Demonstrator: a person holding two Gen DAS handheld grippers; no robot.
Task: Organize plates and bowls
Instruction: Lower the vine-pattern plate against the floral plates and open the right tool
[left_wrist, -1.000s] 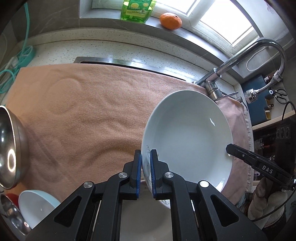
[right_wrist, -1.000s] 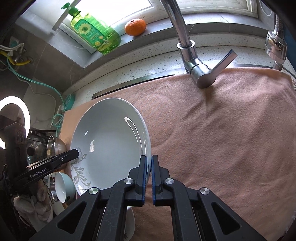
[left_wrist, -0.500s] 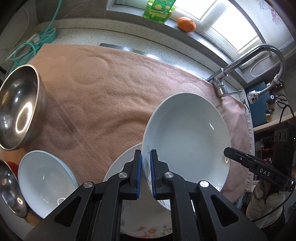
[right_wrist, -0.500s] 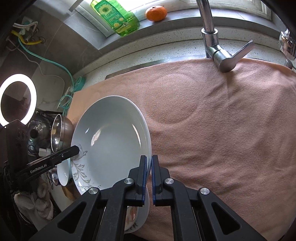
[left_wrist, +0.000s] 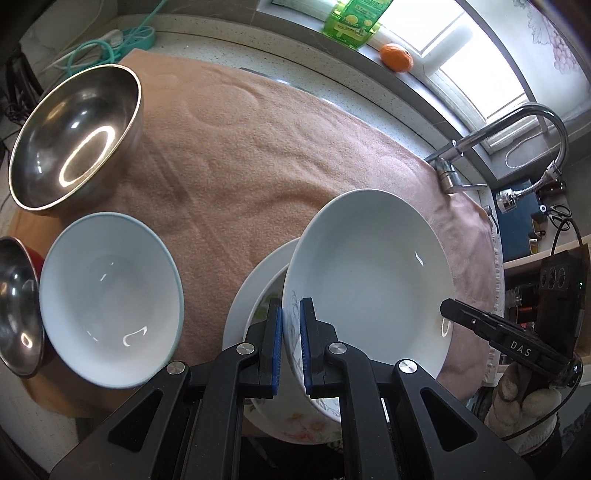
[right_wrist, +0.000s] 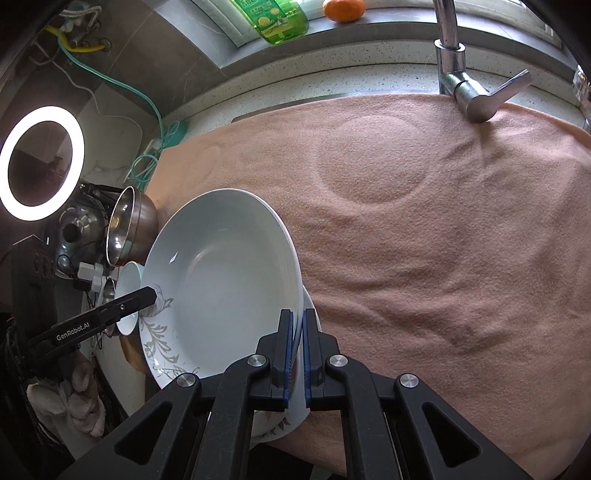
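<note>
Left wrist: your left gripper (left_wrist: 291, 328) pinches the white deep plate's (left_wrist: 365, 273) rim, dish spreading toward 2 o'clock above a floral plate (left_wrist: 258, 284); "DAS" reads at 4 o'clock.

Right wrist: your right gripper (right_wrist: 298, 334) clamps the opposite rim, dish toward 10 o'clock; "GenRobot.AI" at 8 o'clock.

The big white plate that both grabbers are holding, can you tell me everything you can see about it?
The big white plate is deep, round and glossy, like glazed ceramic, with a grey leafy pattern near one edge. It is empty and tilted. The left gripper and right gripper each have their jaws shut on opposite sides of its rim. It hangs over a flowered plate lying on the pink towel; whether the two plates touch cannot be told.
</note>
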